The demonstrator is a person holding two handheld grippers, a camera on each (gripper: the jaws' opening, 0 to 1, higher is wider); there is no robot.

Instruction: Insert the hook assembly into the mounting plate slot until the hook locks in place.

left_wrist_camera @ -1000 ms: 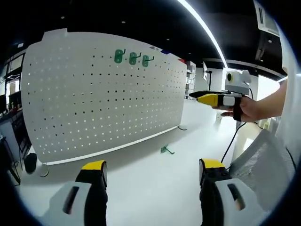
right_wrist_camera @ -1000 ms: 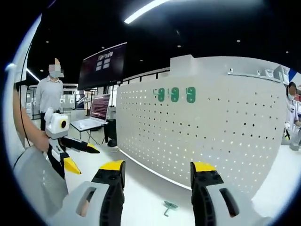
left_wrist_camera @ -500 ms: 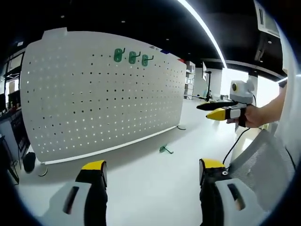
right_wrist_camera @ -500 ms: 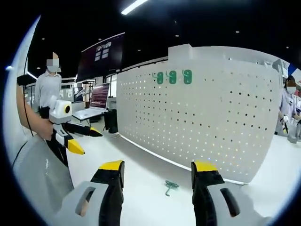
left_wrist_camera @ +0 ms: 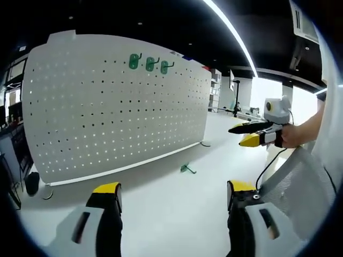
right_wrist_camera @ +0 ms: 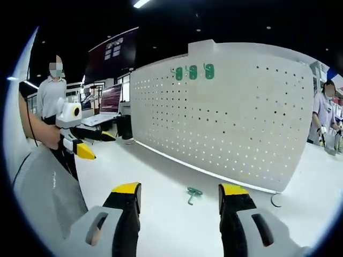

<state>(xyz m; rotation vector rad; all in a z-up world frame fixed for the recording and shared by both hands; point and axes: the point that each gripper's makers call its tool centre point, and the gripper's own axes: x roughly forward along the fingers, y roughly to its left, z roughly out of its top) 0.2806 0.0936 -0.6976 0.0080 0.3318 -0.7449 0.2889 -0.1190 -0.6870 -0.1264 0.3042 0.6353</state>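
A white pegboard (left_wrist_camera: 118, 101) stands upright on the white table, with three green hooks (left_wrist_camera: 151, 63) hung near its top edge. A loose green hook (left_wrist_camera: 187, 169) lies on the table in front of the board. My left gripper (left_wrist_camera: 170, 194) is open, well short of that hook. In the right gripper view the same pegboard (right_wrist_camera: 225, 112) carries the three hooks (right_wrist_camera: 193, 72), and the loose hook (right_wrist_camera: 193, 193) lies just beyond my open right gripper (right_wrist_camera: 179, 191). The right gripper (left_wrist_camera: 252, 134) shows at the right of the left gripper view, open, held by a hand.
A person (right_wrist_camera: 49, 101) stands at the far left by a laptop (right_wrist_camera: 104, 110); another person (right_wrist_camera: 324, 115) is at the right edge. The left gripper (right_wrist_camera: 86, 144) shows at the left in the right gripper view. A grey mesh sleeve (right_wrist_camera: 45, 198) fills the lower left.
The right gripper has dropped lower and drawn nearer the loose hook, which now sits higher between its jaws. In the left gripper view the right gripper sank and moved right.
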